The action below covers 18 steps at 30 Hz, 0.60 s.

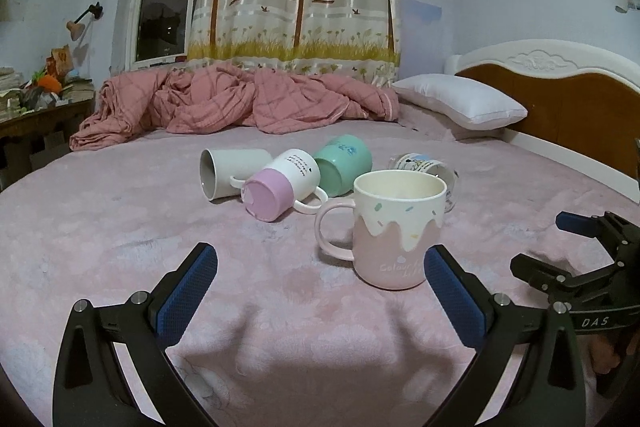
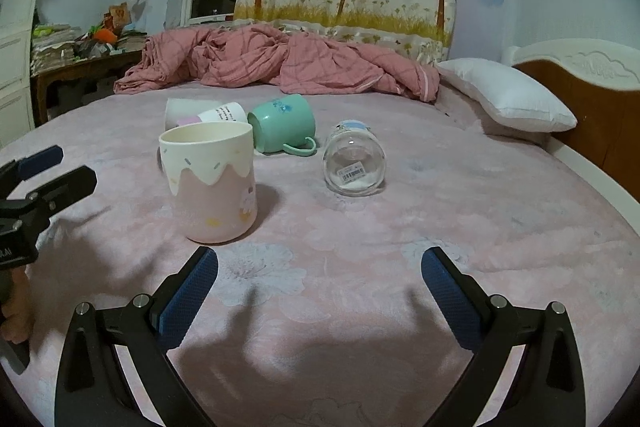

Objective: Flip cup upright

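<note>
"DAS" on right tool, "Colour" on pink cup

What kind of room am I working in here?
A bedroom, it seems. The cups lie on a bed with a pink cover, a pillow rests by a headboard, and a rumpled blanket sits under a curtained window.

The pink cup hides most of the lavender-based mug behind.
</note>
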Tool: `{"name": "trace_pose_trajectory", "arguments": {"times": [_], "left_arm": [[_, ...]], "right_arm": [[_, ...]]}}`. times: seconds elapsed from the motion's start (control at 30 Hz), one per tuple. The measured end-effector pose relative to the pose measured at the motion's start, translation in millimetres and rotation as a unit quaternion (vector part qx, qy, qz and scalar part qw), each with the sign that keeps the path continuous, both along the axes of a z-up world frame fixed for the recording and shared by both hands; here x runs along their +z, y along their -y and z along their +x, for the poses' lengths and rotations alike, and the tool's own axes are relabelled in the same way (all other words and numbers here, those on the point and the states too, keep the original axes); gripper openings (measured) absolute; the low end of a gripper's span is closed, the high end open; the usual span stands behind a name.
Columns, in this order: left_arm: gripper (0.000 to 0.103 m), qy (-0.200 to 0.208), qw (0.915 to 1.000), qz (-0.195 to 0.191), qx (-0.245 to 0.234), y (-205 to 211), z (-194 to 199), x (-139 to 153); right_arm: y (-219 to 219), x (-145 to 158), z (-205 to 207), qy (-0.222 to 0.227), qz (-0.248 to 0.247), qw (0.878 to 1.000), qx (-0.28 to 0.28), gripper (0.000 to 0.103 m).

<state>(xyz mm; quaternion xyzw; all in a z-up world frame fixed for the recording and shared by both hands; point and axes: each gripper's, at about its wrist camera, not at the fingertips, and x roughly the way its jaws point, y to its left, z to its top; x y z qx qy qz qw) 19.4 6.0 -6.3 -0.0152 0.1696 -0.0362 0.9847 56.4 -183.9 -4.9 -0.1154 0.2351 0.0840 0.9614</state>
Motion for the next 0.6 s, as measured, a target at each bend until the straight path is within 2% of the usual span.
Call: {"name": "trace_pose_trajectory", "arguments": {"times": [0.2, 0.6], "left_arm": [[0.103, 0.010, 0.9999, 0.005, 0.009, 2.7, -3.5, 1.1], [0.103, 0.008, 0.9999, 0.003, 0.012, 1.5, -3.4, 1.0]], "right_arm": [[-2.6, -1.6, -0.1, 0.001, -0.012, 1.000, 0.000, 0.103], [-0.6, -3.3, 1.0, 0.005, -0.004, 1.000, -0.007, 0.103]]}}
